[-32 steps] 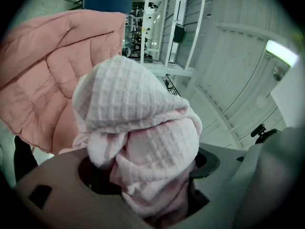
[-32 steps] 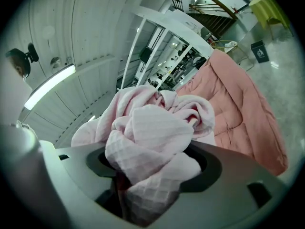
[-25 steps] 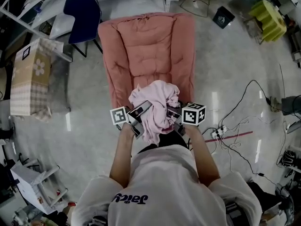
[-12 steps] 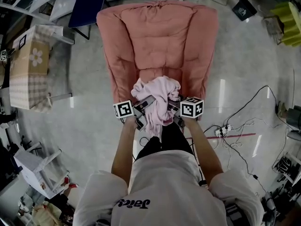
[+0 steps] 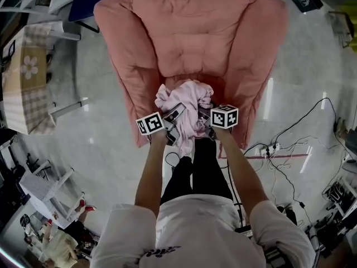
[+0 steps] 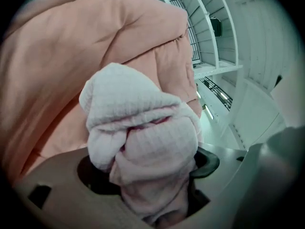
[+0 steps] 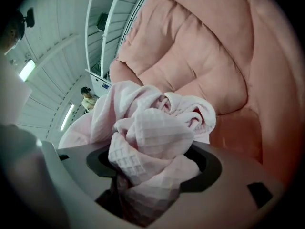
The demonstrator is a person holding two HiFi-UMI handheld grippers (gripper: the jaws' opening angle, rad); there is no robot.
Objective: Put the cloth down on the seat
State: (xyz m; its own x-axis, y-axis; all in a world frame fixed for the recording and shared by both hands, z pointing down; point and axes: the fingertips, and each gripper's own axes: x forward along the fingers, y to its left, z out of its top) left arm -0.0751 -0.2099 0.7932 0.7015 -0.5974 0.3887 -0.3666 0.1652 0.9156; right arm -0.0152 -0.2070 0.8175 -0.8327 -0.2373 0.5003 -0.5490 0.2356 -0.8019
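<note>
One bunched-up pink cloth (image 5: 186, 98) hangs just over the front of the seat (image 5: 223, 89) of the one pink chair (image 5: 189, 32), its long side running from chair to person, with the fingers of the left gripper (image 5: 174, 117) and the right gripper (image 5: 204, 119) both clamped on it.

The seat (image 5: 221, 92) lies open ahead; armrests (image 5: 129, 82) wall both sides.

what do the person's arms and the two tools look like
The left tool and right tool are dark grey, each carrying a white cube with black square markers. Arms are bare below a white short-sleeved T-shirt with dark lettering.
</note>
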